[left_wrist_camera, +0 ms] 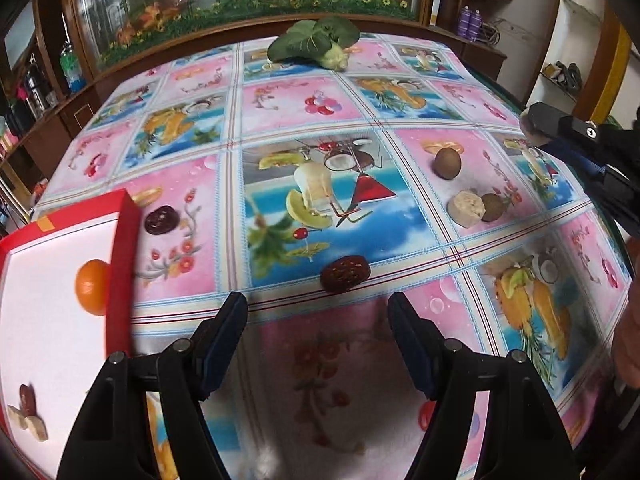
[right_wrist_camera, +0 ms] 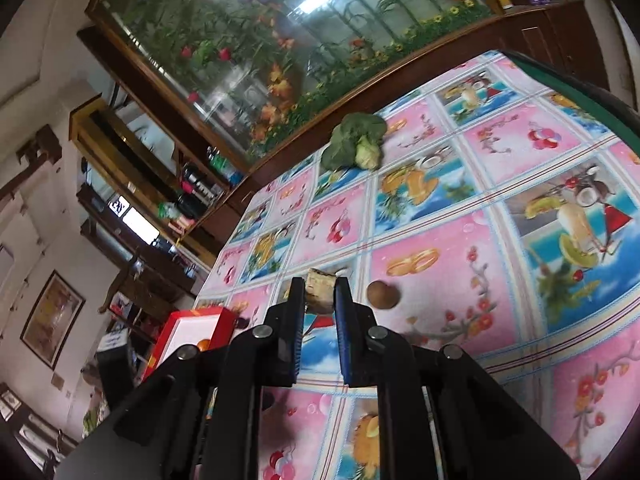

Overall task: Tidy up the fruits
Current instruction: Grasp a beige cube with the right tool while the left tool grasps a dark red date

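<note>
Beige banana chunk (right_wrist_camera: 319, 289) sits pinched in my right gripper (right_wrist_camera: 319, 292); my left gripper (left_wrist_camera: 318, 308) gapes empty above a red date (left_wrist_camera: 345, 273).

A red date (left_wrist_camera: 345, 274), dark and wrinkled, lies on its side on the tablecloth. Farther right a brown round fruit (left_wrist_camera: 447, 163) stands alone; nearer, a pale cut chunk (left_wrist_camera: 466, 208) touches a smaller brown fruit (left_wrist_camera: 494, 207). In the red box (left_wrist_camera: 120, 264) with a white floor sit an orange (left_wrist_camera: 93, 287), a date (left_wrist_camera: 27, 400) and pale pieces (left_wrist_camera: 28, 424). Another pale, brown-skinned chunk (right_wrist_camera: 319, 289) is pinched off the table.
</note>
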A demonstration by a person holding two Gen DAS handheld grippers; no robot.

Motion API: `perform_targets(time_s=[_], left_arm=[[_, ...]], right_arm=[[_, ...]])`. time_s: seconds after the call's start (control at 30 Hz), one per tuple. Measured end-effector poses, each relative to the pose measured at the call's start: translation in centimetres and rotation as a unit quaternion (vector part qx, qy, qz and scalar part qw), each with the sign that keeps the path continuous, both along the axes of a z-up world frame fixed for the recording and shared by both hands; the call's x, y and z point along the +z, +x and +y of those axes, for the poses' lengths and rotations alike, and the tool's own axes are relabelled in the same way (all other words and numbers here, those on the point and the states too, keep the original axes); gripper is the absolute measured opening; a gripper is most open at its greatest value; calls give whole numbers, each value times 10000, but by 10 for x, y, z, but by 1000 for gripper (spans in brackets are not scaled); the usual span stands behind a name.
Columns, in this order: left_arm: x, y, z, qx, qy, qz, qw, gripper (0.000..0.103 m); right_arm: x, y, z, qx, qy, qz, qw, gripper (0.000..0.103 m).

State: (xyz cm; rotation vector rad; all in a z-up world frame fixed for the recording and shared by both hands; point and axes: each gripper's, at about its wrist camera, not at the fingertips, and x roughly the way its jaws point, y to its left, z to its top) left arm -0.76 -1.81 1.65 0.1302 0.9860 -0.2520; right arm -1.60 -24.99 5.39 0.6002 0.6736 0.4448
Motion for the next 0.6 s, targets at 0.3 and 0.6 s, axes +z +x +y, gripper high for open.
perform_targets(time_s=[0.3, 0.6], left_arm=[[-5, 14, -7, -58, -82, -65, 9999, 50], [-3, 10, -5, -137, -221, -117, 9996, 26]], right_arm=[[-3, -2, 7, 110, -29, 21, 9999, 17], [-7, 3, 13, 194, -218, 76, 9995, 17]])
